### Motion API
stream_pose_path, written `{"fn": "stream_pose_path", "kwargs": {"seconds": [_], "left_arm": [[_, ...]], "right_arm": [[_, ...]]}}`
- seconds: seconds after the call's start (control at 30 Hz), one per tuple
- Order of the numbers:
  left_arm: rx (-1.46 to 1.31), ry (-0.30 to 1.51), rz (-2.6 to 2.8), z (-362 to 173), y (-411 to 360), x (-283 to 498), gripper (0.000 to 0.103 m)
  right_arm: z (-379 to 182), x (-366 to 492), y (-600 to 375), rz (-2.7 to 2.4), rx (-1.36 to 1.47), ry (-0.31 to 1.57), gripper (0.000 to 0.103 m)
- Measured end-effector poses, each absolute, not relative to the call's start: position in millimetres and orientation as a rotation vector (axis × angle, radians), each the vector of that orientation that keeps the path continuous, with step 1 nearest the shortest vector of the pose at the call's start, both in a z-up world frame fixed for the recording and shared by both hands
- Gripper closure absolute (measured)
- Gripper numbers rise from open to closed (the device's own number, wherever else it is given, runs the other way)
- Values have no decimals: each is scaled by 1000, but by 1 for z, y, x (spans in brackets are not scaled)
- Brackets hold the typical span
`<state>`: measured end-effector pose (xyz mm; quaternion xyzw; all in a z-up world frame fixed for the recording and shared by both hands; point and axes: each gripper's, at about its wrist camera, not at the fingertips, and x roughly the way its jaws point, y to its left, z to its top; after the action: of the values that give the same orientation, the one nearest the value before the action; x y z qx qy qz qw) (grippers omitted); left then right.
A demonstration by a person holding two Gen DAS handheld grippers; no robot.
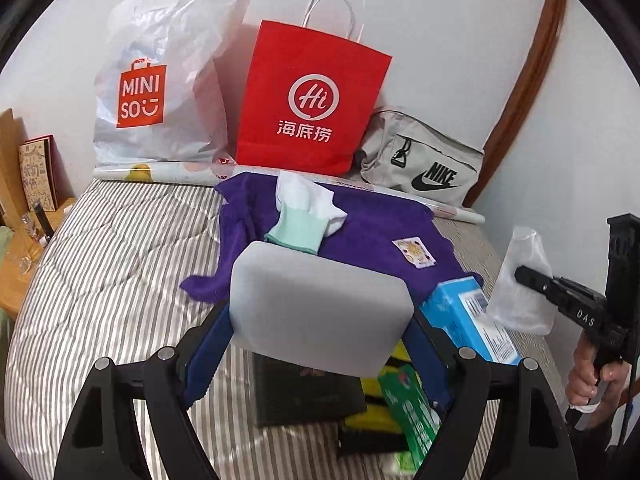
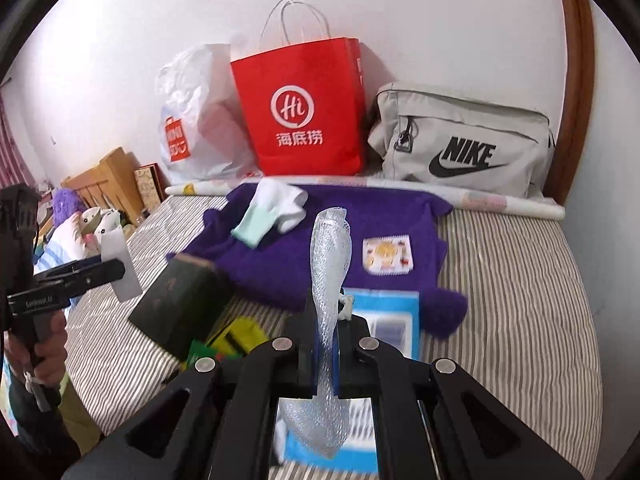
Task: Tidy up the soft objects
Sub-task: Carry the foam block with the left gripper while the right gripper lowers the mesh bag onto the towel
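My left gripper (image 1: 320, 316) is shut on a grey foam block (image 1: 320, 308) and holds it above the striped bed; it shows from the side in the right wrist view (image 2: 120, 270). My right gripper (image 2: 324, 344) is shut on a sheet of bubble wrap (image 2: 330, 264), held upright; it also shows in the left wrist view (image 1: 524, 280). A purple towel (image 1: 380, 232) lies spread on the bed with a white and mint sock (image 1: 304, 212) and a small printed packet (image 1: 414, 252) on it.
Against the wall stand a white Miniso plastic bag (image 1: 156, 80), a red paper bag (image 1: 312, 100) and a grey Nike bag (image 1: 424, 164). A rolled poster (image 2: 500, 200) lies before them. A blue box (image 1: 468, 316), a dark box (image 2: 180, 304) and green and yellow packs (image 1: 412, 408) lie near me.
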<state>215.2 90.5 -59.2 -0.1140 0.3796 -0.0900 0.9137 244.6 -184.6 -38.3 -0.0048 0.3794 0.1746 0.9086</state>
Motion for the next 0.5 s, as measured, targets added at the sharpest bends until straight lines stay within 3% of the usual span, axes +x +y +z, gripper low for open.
{"fn": "stream_pose_path", "kwargs": {"seconds": [0.5], "left_arm": [[-262,871,-176,-73,93,303,21]], "right_arm": [[-68,352,-181,333,-19,855,98]]}}
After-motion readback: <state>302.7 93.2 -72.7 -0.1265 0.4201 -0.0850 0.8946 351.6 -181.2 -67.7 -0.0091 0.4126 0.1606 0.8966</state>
